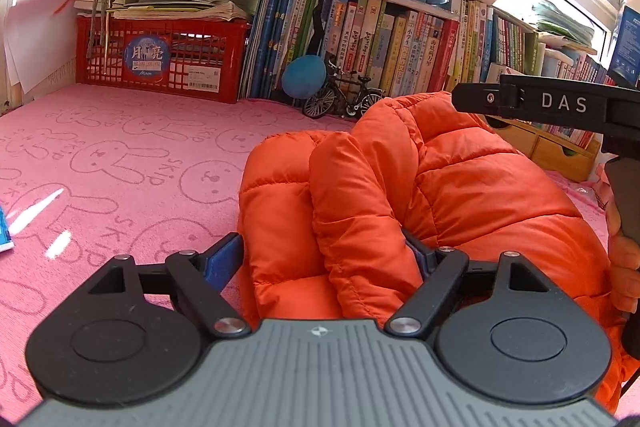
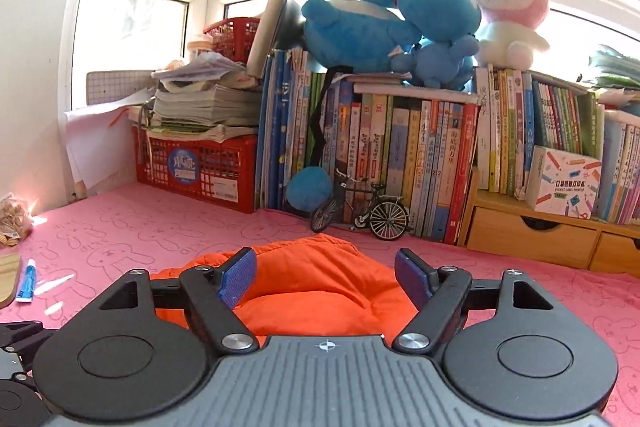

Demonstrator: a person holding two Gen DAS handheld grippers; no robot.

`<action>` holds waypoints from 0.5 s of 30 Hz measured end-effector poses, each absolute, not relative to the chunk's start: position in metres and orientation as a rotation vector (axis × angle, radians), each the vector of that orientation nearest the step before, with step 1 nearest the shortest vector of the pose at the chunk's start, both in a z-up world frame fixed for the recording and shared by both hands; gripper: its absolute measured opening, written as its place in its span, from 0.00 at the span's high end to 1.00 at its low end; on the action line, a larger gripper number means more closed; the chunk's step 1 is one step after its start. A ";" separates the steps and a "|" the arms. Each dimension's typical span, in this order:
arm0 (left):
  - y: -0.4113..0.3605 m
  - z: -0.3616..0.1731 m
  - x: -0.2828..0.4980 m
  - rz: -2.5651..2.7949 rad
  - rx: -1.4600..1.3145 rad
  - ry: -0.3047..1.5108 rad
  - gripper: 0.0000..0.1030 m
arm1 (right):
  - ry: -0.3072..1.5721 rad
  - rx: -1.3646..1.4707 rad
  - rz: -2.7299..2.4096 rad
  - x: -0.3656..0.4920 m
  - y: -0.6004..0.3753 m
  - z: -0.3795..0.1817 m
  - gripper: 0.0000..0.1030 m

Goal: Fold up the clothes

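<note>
Left wrist view: pink rabbit-print cloth (image 1: pixel 120 155) covers the work surface. At far left, a red crate (image 1: pixel 160 63) with stacked papers on top; books (image 1: pixel 380 47) stand in a row behind, a model bicycle (image 1: pixel 344 95) in front of them.

Left gripper (image 1: pixel 324 259): jaws spread wide, blue pads well apart. A puffy fold of the orange down jacket (image 1: pixel 400 187) lies between the fingers and fills most of the gap. The right pad presses against the fabric; the left pad sits just beside the jacket's edge, contact there unclear. Not clamped.

Jacket is bunched on the cloth, right of centre, extending forward from the left gripper toward the books. At the right edge of this view, the black body of the right gripper (image 1: pixel 560 107), marked DAS, hangs above the jacket.

Right wrist view: right gripper (image 2: pixel 326 275) released, jaws wide. The jacket (image 2: pixel 312 291) lies below and between the fingers, a raised fold near the left pad; whether fabric touches either pad cannot be told. Blue plush toys (image 2: pixel 384 23) sit atop the books
</note>
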State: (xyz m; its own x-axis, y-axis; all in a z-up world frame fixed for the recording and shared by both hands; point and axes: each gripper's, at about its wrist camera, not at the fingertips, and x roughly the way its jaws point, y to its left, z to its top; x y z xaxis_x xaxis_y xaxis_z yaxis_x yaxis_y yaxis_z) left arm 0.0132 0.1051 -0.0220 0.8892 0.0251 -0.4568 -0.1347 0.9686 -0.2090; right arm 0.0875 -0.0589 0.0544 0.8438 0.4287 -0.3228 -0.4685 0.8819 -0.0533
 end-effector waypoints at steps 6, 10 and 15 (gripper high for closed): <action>0.107 -0.023 0.013 0.075 -0.254 0.470 0.20 | 0.406 -0.157 0.476 0.122 -0.047 0.048 0.33; 0.108 -0.023 0.014 0.066 -0.261 0.471 0.20 | 0.509 -0.123 0.493 0.142 -0.044 0.029 0.32; 0.109 -0.024 0.014 0.052 -0.268 0.477 0.20 | 0.564 -0.142 0.493 0.150 -0.040 0.012 0.32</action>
